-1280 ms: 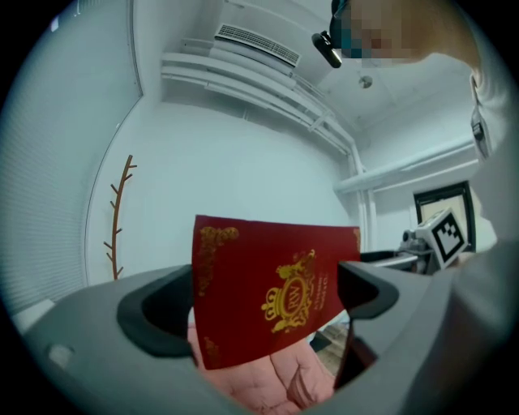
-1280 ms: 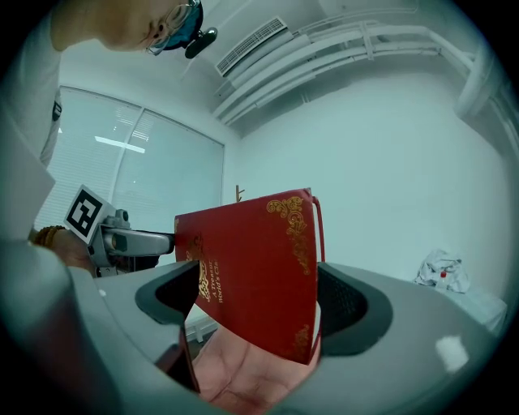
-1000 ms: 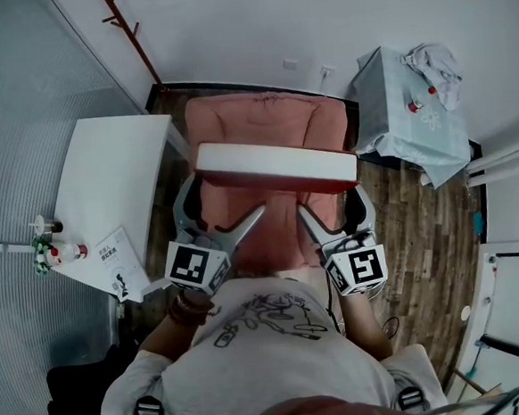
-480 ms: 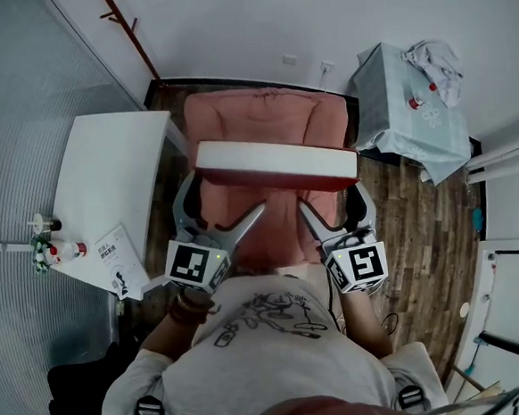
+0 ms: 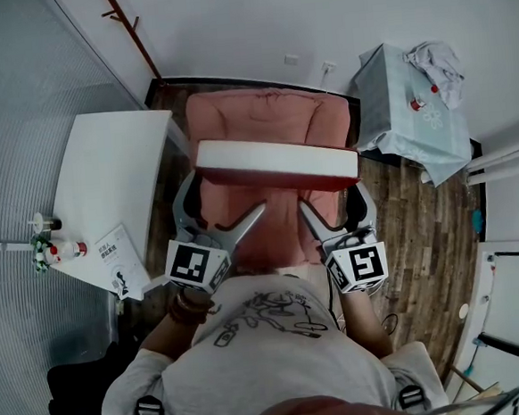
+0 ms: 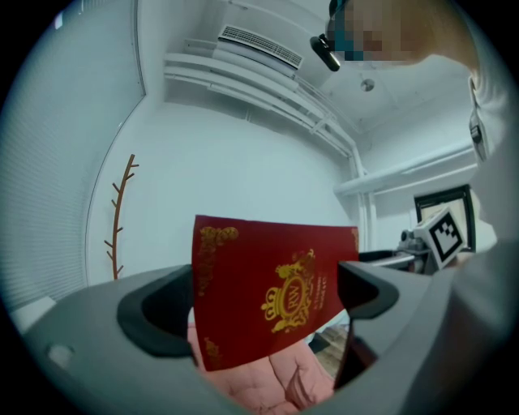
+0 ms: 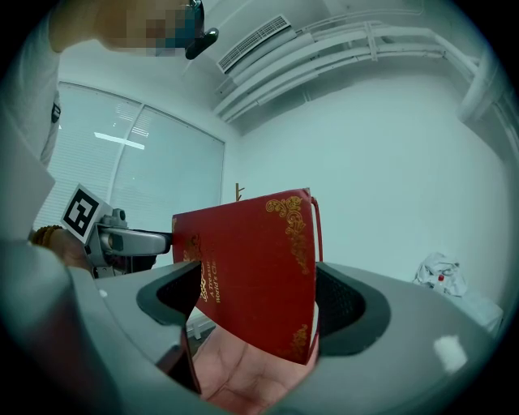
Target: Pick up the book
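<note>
A thick red book (image 5: 274, 163) with gold ornament hangs level above the pink armchair (image 5: 252, 113), its white page edge facing up at the head camera. My left gripper (image 5: 223, 200) holds its left end, and the red cover (image 6: 268, 292) fills the gap from one jaw to the other. My right gripper (image 5: 330, 196) holds the right end the same way, with the cover and spine lettering (image 7: 255, 267) spanning its wide-set jaws. Both grippers point level, side by side, in front of the person's chest.
A white table (image 5: 114, 178) stands at the left, with a booklet (image 5: 121, 262) and small bottles (image 5: 53, 250) near its front corner. A cloth-covered table (image 5: 413, 109) with items on it stands at the right. A wooden coat stand (image 5: 129, 33) leans at the back wall.
</note>
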A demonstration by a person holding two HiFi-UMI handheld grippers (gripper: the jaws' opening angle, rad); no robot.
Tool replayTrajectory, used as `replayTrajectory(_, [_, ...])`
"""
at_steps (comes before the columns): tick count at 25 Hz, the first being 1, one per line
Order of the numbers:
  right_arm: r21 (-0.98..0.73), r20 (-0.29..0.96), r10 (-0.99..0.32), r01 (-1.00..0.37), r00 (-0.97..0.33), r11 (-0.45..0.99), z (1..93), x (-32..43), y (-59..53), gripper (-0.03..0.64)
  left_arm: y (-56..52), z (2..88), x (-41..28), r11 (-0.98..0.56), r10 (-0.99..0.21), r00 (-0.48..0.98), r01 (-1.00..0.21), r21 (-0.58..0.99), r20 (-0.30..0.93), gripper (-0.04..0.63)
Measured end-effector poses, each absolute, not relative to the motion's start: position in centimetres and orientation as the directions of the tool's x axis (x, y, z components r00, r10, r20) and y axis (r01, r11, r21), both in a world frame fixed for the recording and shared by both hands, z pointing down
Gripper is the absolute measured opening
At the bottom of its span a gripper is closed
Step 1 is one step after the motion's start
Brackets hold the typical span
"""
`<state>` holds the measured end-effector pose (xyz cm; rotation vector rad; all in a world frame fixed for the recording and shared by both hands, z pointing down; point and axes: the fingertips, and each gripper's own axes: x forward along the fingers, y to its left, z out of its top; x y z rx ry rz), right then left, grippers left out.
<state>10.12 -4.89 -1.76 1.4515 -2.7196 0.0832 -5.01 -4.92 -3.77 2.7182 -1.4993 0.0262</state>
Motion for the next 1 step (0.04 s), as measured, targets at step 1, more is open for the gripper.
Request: replayTrajectory(1, [-0.020, 0.077, -0.828, -0.832, -0.555, 0.555, -1.77, 10.13, -4.93, 0.443, -4.95, -3.81, -5.00, -0.535, -0.844, 0.535, -0.845, 0.022, 0.033, 0.543])
